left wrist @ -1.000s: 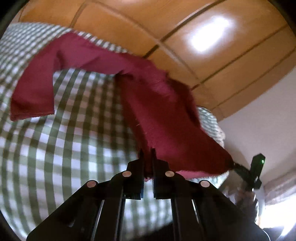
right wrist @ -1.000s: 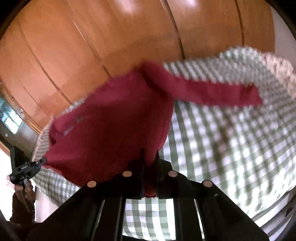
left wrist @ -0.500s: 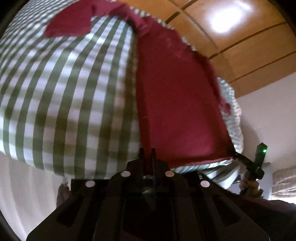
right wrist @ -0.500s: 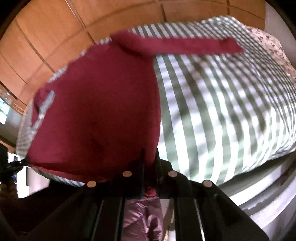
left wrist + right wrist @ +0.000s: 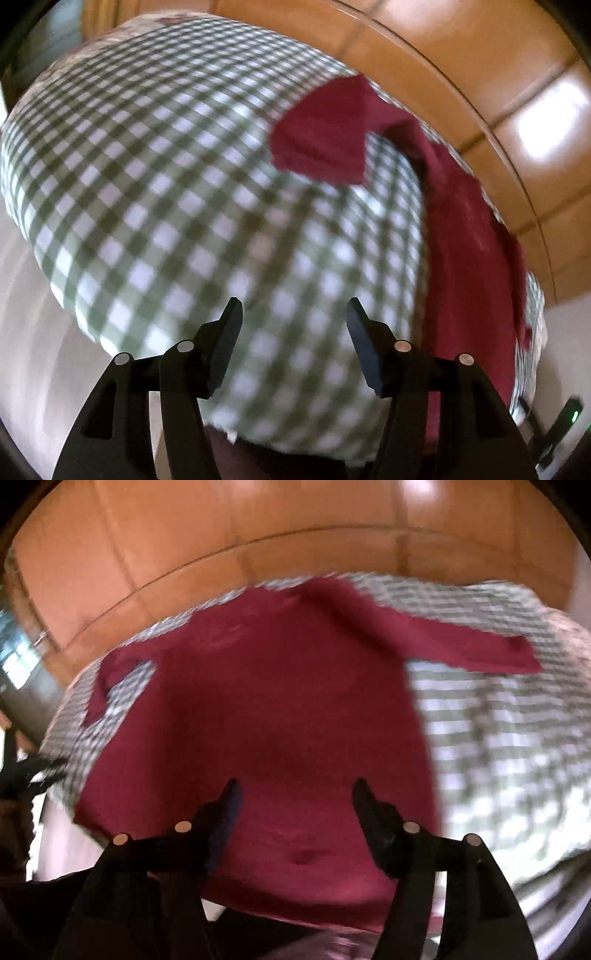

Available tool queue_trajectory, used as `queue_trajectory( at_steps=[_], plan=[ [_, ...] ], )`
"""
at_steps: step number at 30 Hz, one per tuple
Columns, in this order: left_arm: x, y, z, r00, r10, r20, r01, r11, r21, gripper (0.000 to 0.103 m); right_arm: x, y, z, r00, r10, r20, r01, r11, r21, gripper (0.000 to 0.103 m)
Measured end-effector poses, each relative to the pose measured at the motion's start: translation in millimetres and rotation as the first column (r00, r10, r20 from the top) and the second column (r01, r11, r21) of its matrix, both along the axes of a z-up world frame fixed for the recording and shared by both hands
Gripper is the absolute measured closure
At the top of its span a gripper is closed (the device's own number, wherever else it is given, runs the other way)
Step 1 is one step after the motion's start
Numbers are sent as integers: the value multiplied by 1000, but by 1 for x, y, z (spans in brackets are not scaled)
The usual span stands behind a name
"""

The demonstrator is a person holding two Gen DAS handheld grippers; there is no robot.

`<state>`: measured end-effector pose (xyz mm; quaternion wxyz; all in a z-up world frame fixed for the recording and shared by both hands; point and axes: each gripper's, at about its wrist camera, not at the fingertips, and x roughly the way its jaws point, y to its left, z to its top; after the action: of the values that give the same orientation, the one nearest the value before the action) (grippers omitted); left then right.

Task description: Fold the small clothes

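The red shirt (image 5: pixel 280 709) lies flat on the checked cover (image 5: pixel 177 192), blurred, its hem cut off below. Both the left gripper (image 5: pixel 293 325) and the right gripper (image 5: pixel 293 805) have just been opening and stand wide, gripping nothing.

Right wrist view – motion blur smears the checked bedcover (image 5: pixel 509 746); the red top (image 5: pixel 280 716) has its near hem hidden behind the gripper body. Left wrist view – the top's lower edge is hidden likewise.

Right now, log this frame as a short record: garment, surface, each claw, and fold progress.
garment: dark red long-sleeved top, spread flat, both sleeves out to the sides
surface: green and white checked cloth
left claw: open, jaws just been opening, nothing between them, beside the top
right claw: open, jaws just been opening, above the top's lower part, not pinching it
fold progress: no fold made yet
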<state>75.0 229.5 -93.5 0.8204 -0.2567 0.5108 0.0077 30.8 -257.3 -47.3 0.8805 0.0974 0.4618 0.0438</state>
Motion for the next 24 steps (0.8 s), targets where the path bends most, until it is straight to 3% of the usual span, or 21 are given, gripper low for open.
queue_trajectory(
  at_steps=[2, 4, 7, 8, 9, 11, 13, 16, 17, 18, 19, 20, 24],
  plan=[
    [13, 11, -4, 999, 42, -2, -42, 998, -40, 46, 10, 25, -12, 998, 53, -23, -53, 999, 13, 40],
    [28, 10, -4, 998, 57, 8, -57, 998, -21, 46, 20, 45, -22, 996, 86, -37, -85, 996, 34, 40],
    [48, -13, 6, 998, -5, 66, -6, 987, 163, 46, 31, 58, -37, 992, 108, -68, -104, 993, 60, 40],
    [53, -20, 6, 998, -22, 65, 9, 981, 195, 43, 34, 62, -40, 991, 112, -77, -107, 992, 60, 38],
    [61, -27, 5, 998, -42, 55, 29, 974, 225, 28, 37, 63, -43, 990, 113, -87, -108, 992, 58, 38],
    [77, -39, 3, 996, -66, 58, 48, 963, 267, 15, 41, 61, -49, 989, 109, -102, -102, 993, 66, 37],
    [94, -52, -1, 992, -87, 87, 49, 927, 372, 15, 44, 58, -50, 989, 103, -108, -95, 993, 75, 37],
    [122, -58, -16, 993, -103, 58, 59, 854, 518, 17, 47, 58, -50, 989, 100, -113, -92, 993, 74, 34],
    [128, -56, -18, 993, -104, 54, 60, 850, 524, 37, 47, 58, -50, 988, 103, -114, -95, 993, 71, 33],
    [134, -49, -20, 992, -111, 53, 71, 870, 488, 71, 48, 60, -50, 988, 104, -114, -96, 993, 69, 32],
    [136, -40, -18, 993, -105, 57, 67, 887, 457, 81, 49, 60, -50, 988, 104, -114, -96, 993, 67, 32],
    [138, -27, -10, 993, -86, 75, 47, 908, 417, 89, 50, 60, -51, 988, 103, -113, -96, 993, 64, 32],
    [142, 26, 24, 989, -6, 149, -31, 969, 245, 93, 52, 59, -52, 989, 101, -108, -94, 993, 69, 31]
  ],
)
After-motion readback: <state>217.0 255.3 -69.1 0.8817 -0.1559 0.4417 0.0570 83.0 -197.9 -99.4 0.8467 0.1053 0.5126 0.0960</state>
